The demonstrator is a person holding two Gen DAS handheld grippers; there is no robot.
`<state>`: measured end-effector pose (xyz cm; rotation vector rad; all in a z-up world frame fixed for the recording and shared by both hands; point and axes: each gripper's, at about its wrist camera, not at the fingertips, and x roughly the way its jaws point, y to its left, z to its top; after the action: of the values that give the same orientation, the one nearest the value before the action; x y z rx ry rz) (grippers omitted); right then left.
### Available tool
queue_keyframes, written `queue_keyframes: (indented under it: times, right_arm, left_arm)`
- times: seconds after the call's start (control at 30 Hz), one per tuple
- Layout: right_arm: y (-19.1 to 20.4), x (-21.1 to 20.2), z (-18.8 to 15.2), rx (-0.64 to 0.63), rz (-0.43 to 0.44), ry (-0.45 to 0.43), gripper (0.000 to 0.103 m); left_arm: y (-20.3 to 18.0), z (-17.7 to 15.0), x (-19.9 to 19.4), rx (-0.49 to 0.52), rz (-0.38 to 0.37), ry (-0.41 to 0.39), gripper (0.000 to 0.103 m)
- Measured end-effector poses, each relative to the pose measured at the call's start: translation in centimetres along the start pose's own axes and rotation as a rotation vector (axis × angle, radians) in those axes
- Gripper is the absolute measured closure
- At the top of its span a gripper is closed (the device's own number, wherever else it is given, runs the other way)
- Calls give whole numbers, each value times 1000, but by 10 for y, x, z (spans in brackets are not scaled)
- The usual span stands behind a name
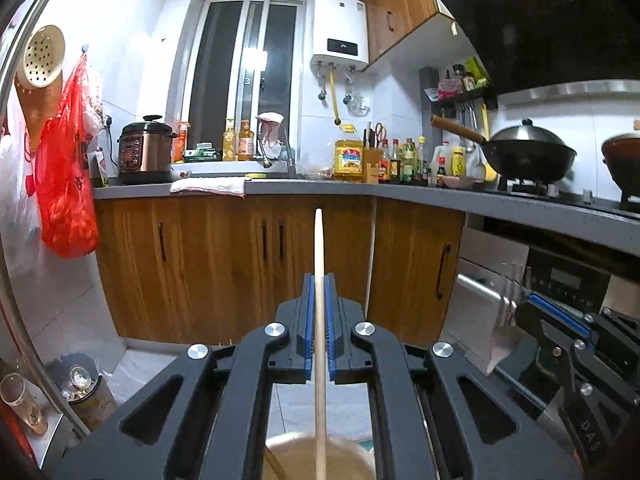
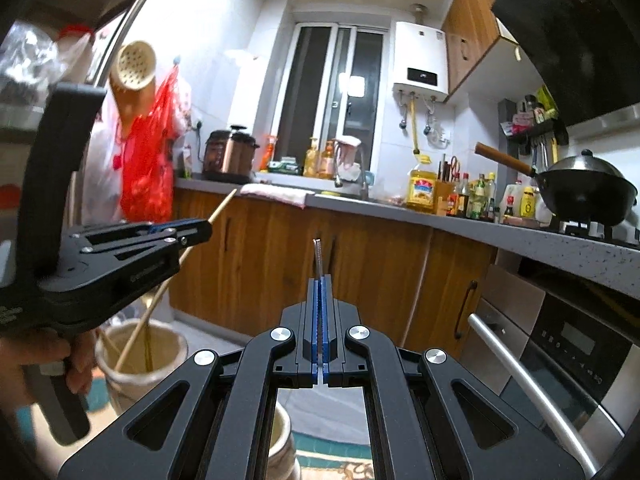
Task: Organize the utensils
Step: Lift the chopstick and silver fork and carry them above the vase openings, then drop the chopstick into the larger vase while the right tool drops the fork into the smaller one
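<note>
The left gripper (image 1: 319, 280) has its blue-padded fingers (image 1: 308, 312) closed on a long pale wooden chopstick (image 1: 319, 248), which runs straight through the gap and sticks out well past the fingertips toward the brown wooden cabinet doors (image 1: 208, 256). Its lower end reaches down into a round beige ceramic utensil jar (image 1: 320, 460) just below the gripper. In the right wrist view the same chopstick (image 2: 222, 204) slants up and to the right out of that jar (image 2: 168, 344), which also holds other sticks, and a hand (image 2: 44, 364) wraps the gripper's handle.

The right gripper (image 2: 321, 280) has its fingers (image 2: 329, 316) pressed together on a thin shiny metal utensil (image 2: 317, 256), seen edge-on, whose tip pokes out beyond the pads; what kind of utensil it is cannot be told there. In the left wrist view this gripper (image 1: 520, 300) sits at the lower right with what look like silver fork tines (image 1: 506, 300) projecting from it, blurred. A second pale ceramic jar (image 2: 280, 436) stands under the right gripper.

Behind, a grey counter (image 1: 420, 192) carries a copper-coloured pressure cooker (image 1: 145, 152), a yellow oil bottle (image 1: 349, 160) and a black lidded wok (image 1: 528, 152).
</note>
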<state>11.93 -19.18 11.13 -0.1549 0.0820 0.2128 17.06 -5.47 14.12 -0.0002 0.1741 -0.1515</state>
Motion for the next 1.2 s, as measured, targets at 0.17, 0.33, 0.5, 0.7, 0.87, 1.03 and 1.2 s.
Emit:
queue_keyframes:
  times: [0.17,0.33,0.5,0.7,0.87,1.03,1.2]
  right_arm:
    - [0,-2,-8,-2,37,23,101]
    - [0,-3,-15,11,79,54,101]
    - [-1,-3,-20,39,122,84,101]
    - [-2,3,-26,73,147,130,101]
    - [-2,9,-32,85,144,167,101]
    - [-5,9,-34,102,144,178,101]
    - [-9,12,-36,124,141,197,100]
  left_arm:
    - [5,-14,-19,7,-41,20,98]
    - [15,-25,-39,-22,-90,89,98]
    - [19,-32,-61,-10,-109,115,98]
    - [25,-47,-66,-12,-102,181,98]
    - [29,-53,-64,-7,-90,207,98]
    - [31,-57,-62,-2,-85,230,98]
    - [32,-58,-60,-3,-80,241,96]
